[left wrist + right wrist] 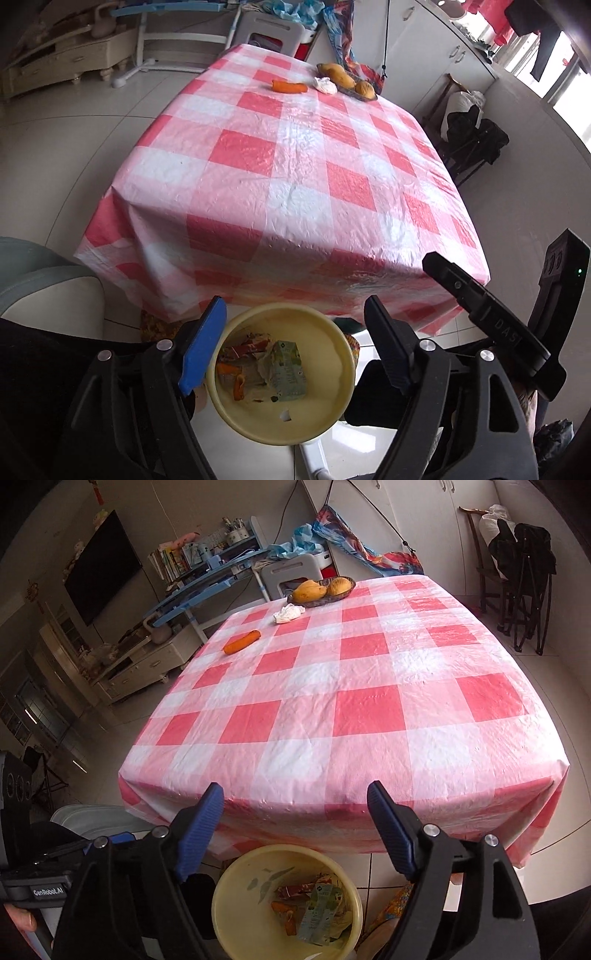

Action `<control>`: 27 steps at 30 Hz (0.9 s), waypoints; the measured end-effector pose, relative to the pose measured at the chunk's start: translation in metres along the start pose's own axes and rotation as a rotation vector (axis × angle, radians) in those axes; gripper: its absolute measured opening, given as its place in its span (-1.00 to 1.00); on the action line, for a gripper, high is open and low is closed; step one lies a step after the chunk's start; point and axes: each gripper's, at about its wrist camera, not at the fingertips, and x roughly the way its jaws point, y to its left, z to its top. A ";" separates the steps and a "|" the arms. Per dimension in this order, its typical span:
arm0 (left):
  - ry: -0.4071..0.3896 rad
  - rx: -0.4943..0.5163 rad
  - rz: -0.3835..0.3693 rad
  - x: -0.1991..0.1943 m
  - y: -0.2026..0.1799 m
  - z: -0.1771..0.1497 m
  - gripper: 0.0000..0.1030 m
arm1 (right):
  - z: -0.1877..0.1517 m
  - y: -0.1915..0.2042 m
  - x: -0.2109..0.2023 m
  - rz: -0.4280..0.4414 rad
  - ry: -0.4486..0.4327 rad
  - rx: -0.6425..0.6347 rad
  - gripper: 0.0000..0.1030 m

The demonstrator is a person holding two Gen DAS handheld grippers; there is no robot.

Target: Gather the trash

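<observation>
Both grippers, left (295, 347) and right (295, 829), fingers spread, grasping nothing, hovering over yellow bin (332, 413) at 6 o'clock, wrappers (284, 369) inside. Right gripper's body seen only from left view at 3 o'clock; TV (99, 565) only from right view at 10. Checkered table (369, 709): carrot (242, 641), crumpled tissue (289, 613), fruit basket (321, 589) at 12. Tiled floor (55, 147).

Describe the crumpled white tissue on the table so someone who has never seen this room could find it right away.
Start at the table with the red-and-white checked cloth and look to its far end, where a dark basket of yellow fruit sits. The tissue lies on the cloth just in front of that basket. It is the only white, wadded thing there; the carrot nearby is orange and long.
</observation>
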 end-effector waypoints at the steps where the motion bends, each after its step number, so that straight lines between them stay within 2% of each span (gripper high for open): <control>1: -0.013 0.002 0.006 -0.002 0.000 0.002 0.50 | 0.000 0.000 0.000 0.000 0.000 0.000 0.50; 5: -0.044 0.014 0.026 -0.006 -0.004 0.003 0.55 | -0.002 0.004 0.002 -0.008 0.014 -0.012 0.54; 27: -0.069 0.031 0.059 -0.006 -0.009 0.002 0.61 | -0.007 0.008 0.006 -0.013 0.027 -0.027 0.56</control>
